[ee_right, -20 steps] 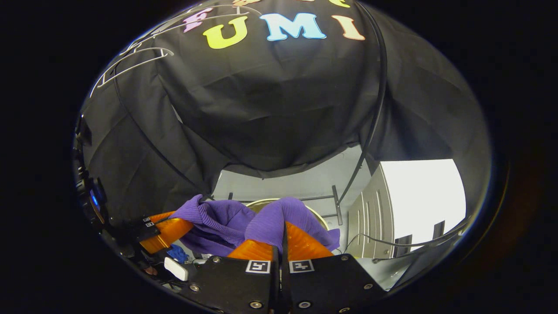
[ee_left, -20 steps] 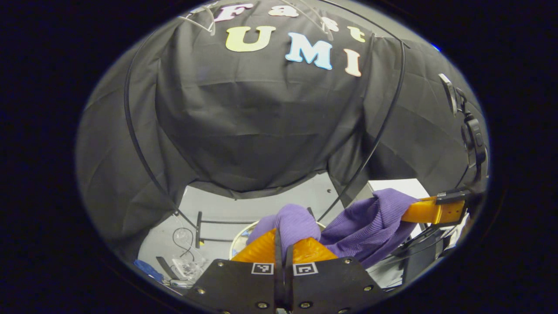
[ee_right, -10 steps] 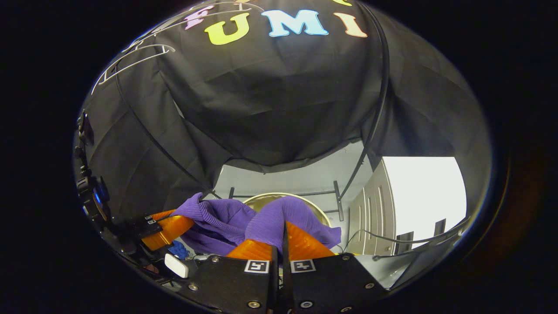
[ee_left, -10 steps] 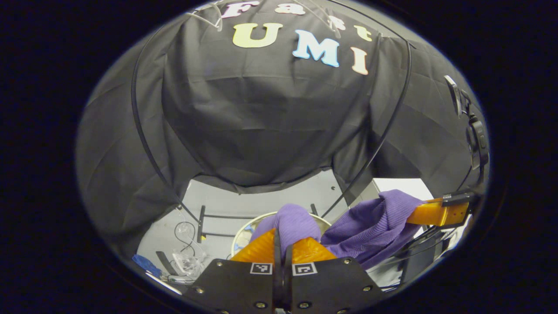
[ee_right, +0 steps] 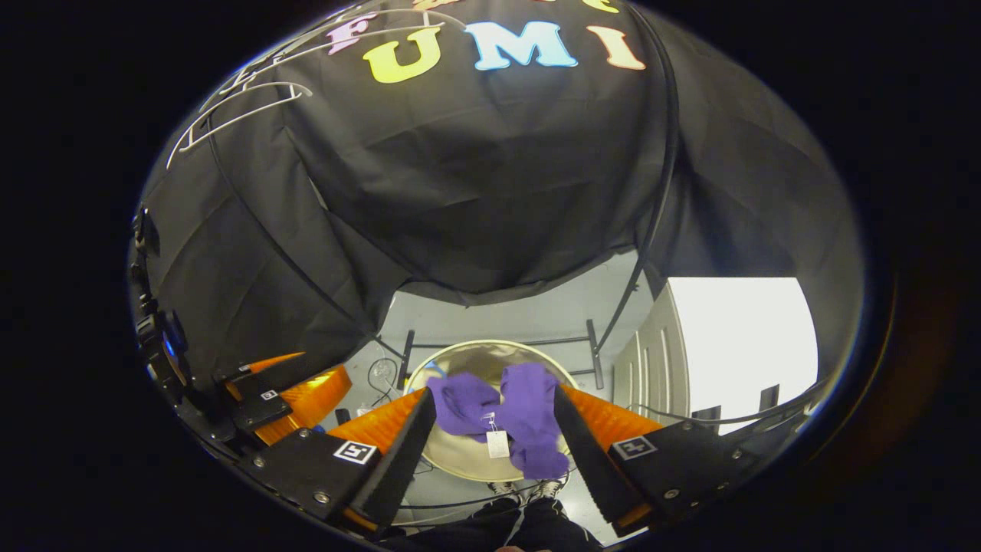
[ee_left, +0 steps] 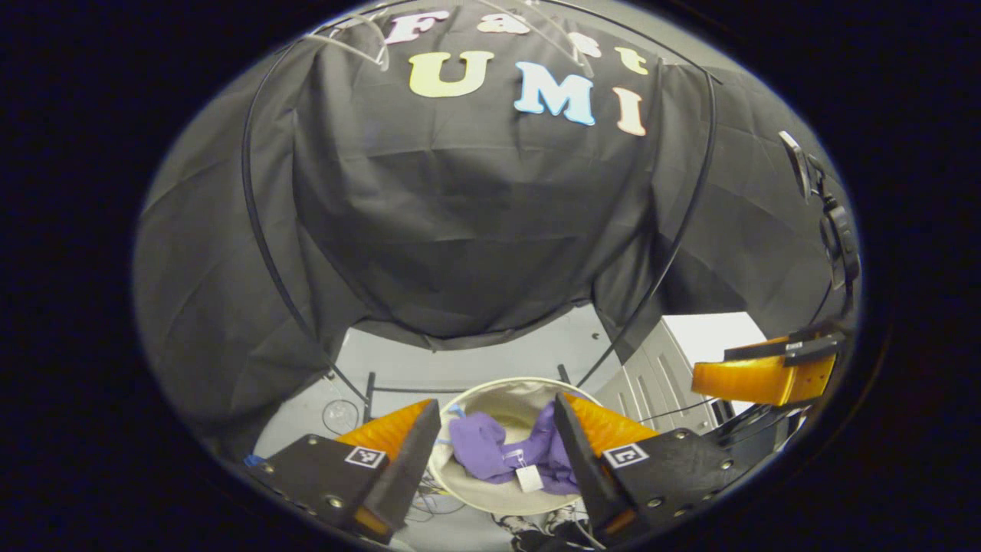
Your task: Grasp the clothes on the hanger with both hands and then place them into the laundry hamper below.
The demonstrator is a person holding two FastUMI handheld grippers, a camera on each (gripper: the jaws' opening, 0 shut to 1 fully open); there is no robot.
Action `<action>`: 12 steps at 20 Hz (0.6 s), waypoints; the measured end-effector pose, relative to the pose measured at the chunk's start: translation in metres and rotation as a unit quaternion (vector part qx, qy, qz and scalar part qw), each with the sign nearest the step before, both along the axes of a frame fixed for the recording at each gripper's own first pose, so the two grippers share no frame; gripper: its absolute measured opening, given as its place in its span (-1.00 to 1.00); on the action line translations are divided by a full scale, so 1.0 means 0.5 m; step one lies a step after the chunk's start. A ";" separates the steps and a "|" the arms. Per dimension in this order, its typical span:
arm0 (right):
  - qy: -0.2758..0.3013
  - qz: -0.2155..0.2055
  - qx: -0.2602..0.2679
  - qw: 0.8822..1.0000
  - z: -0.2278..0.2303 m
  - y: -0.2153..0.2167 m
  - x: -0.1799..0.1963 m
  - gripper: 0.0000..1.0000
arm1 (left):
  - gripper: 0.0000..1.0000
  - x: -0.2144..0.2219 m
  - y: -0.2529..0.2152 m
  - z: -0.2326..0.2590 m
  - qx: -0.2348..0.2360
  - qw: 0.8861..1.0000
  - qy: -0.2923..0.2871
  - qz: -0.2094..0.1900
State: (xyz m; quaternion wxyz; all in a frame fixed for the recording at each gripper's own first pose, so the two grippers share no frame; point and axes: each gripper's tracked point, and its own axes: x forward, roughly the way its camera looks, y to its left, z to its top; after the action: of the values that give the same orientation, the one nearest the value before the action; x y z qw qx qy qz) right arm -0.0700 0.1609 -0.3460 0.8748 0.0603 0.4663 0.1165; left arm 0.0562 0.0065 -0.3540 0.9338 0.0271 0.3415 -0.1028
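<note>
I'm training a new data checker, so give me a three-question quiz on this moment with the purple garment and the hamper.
1. True or false: the purple garment is clamped between the right gripper's fingers.
2. Where does the garment lie? A) on the white hanger B) in the laundry hamper C) on the floor beside the hamper
3. Fill in: a small white ____ hangs from the garment.

Key:
1. False. Both the right gripper and the left gripper stand open above the hamper, holding nothing.
2. B. The hanger at the top is bare.
3. Tag.
</note>
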 end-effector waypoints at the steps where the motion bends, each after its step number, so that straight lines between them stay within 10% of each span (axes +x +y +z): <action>1: -0.013 -0.006 -0.005 1.000 0.017 -0.013 0.008 0.92 | 0.79 0.002 0.012 0.017 0.012 1.000 -0.013 0.001; 12: -0.248 -0.087 -0.036 0.964 0.322 -0.146 0.123 0.91 | 0.77 0.062 0.083 0.355 -0.001 0.981 -0.190 0.047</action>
State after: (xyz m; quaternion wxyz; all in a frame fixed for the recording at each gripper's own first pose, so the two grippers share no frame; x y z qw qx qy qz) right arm -0.0086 0.0880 -0.1849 0.9714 0.0380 0.2319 0.0343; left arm 0.0873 0.0480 -0.1764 0.9855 0.0294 0.1587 -0.0525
